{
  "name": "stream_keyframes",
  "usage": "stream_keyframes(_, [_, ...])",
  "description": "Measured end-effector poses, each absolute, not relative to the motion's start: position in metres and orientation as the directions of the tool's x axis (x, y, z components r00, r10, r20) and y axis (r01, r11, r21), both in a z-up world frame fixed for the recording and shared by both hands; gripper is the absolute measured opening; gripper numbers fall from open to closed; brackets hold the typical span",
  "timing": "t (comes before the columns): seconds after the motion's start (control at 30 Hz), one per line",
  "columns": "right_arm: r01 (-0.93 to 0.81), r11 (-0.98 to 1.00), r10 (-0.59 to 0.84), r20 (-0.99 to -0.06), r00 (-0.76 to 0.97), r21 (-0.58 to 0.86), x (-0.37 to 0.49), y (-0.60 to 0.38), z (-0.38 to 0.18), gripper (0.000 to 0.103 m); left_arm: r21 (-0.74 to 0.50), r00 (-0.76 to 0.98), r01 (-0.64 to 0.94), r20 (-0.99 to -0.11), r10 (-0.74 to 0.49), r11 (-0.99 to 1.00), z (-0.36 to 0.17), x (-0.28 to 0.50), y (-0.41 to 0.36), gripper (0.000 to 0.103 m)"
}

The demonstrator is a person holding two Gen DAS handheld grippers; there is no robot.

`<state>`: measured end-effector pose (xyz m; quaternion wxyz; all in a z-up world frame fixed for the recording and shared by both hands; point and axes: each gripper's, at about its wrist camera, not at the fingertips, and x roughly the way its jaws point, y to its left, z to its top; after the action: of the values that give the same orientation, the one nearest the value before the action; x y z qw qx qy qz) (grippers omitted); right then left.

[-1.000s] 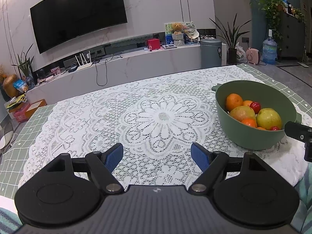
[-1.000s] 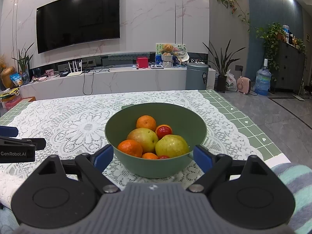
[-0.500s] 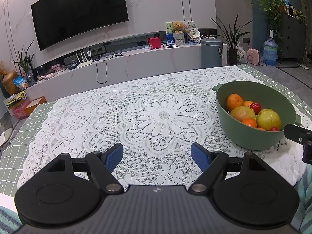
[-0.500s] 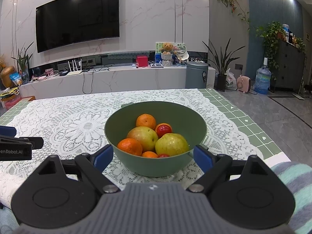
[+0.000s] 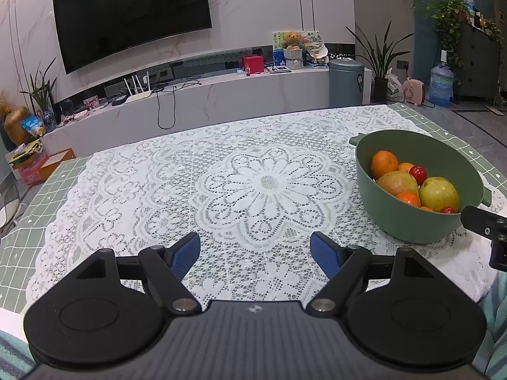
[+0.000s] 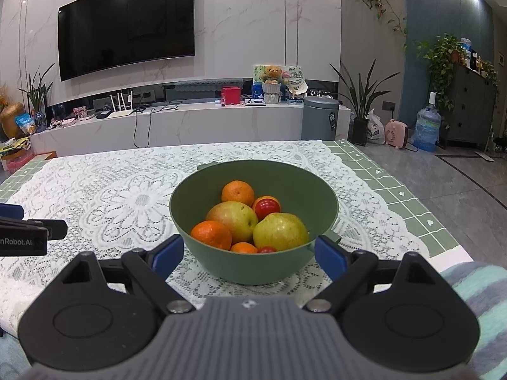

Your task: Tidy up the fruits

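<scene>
A green bowl (image 6: pixel 253 262) stands on the white lace cloth (image 5: pixel 269 186) that covers the table (image 6: pixel 408 183), toward the table's right edge and close to its near edge. The bowl holds a heap of fruit: an orange (image 6: pixel 237 192) at the back, a small red fruit (image 6: pixel 266 208) beside it, a large reddish-yellow fruit (image 6: pixel 233 217) in the middle, a yellow-green fruit (image 6: pixel 280 231) to its right, another orange (image 6: pixel 210 233) at the front left, and small orange and red pieces showing just above the near rim.

The right tool (image 6: pixel 248 253) hangs in front of the bowl with its blue pads (image 6: pixel 329 255) spread wide, one on each side of the bowl's near wall; whether they touch it cannot be told. It holds nothing.

The left tool (image 5: pixel 255 253) is over the bare lace near the table's near edge, left of the bowl and apart from it. Its pads (image 5: pixel 185 253) are also spread wide with nothing between them but the cloth below.
</scene>
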<state>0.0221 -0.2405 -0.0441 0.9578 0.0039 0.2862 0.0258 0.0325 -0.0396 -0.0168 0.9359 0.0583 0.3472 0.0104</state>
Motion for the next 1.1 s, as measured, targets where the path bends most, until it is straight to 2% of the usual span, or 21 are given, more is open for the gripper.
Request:
stream_keyframes(0.77, [-0.035, 0.999, 0.049, -0.567, 0.823, 0.035, 0.0239, -0.2432, -0.0455, 0.087, 0.109, 0.757, 0.04, -0.652, 0.041, 0.993, -0.0162, 0.0314, -0.0421, 0.092])
stream_keyframes(1.1, [-0.04, 0.998, 0.057, -0.572, 0.818, 0.044, 0.0238, -0.2446, -0.046, 0.087, 0.063, 0.757, 0.036, -0.654, 0.014, 0.997, -0.0142, 0.0283, -0.039, 0.092])
